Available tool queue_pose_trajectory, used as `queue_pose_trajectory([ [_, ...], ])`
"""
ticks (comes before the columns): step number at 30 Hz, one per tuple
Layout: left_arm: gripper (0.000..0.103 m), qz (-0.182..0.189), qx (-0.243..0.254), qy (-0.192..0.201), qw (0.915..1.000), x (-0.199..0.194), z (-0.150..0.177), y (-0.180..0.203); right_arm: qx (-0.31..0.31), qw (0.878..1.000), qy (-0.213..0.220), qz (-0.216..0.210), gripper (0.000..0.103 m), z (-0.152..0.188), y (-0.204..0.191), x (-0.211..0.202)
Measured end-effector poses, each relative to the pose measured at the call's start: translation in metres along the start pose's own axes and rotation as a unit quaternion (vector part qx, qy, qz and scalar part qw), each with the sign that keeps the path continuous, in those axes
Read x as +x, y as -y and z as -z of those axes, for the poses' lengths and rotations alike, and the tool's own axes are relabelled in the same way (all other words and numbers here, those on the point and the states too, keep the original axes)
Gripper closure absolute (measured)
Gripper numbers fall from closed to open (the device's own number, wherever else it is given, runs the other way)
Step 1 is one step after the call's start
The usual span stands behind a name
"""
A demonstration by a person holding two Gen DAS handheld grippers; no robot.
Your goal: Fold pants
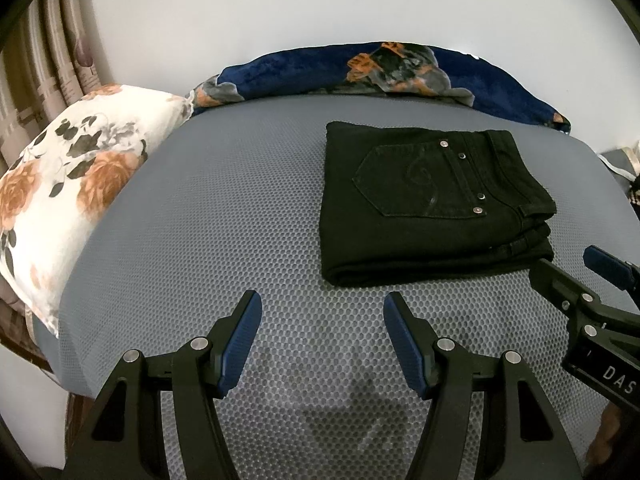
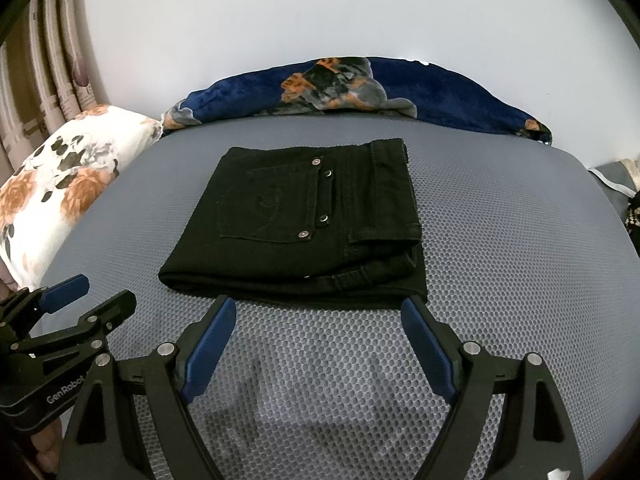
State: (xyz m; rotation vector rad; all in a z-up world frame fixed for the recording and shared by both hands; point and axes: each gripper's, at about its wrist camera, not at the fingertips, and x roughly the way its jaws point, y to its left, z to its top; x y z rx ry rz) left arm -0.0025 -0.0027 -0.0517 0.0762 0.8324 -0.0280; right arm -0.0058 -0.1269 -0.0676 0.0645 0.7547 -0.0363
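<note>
A pair of black pants (image 1: pixel 424 208) (image 2: pixel 304 220) lies folded into a compact stack on the grey mesh mattress (image 1: pixel 208 216) (image 2: pixel 500 240), back pocket with metal rivets facing up. My left gripper (image 1: pixel 322 312) hovers open over bare mattress, short of the stack's near left corner, nothing between its blue pads. My right gripper (image 2: pixel 318 312) is open too, just before the stack's near edge, not touching it. Each gripper shows at the edge of the other's view: the right gripper (image 1: pixel 568 268) and the left gripper (image 2: pixel 96 288).
A floral white pillow (image 1: pixel 68 184) (image 2: pixel 60 184) lies at the left of the mattress. A dark blue flowered blanket (image 1: pixel 360 72) (image 2: pixel 360 88) is bunched along the far edge against a white wall. Curtains (image 1: pixel 48 48) hang at far left.
</note>
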Motion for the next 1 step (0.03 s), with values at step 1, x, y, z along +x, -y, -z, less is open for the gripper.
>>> queue_pose_trajectory([
  [1,0.039,0.0,0.0,-0.001,1.0,0.0001,0.0002,-0.0003,0.0,1.0,0.0,0.001,0.021,0.0003,0.0,0.0],
])
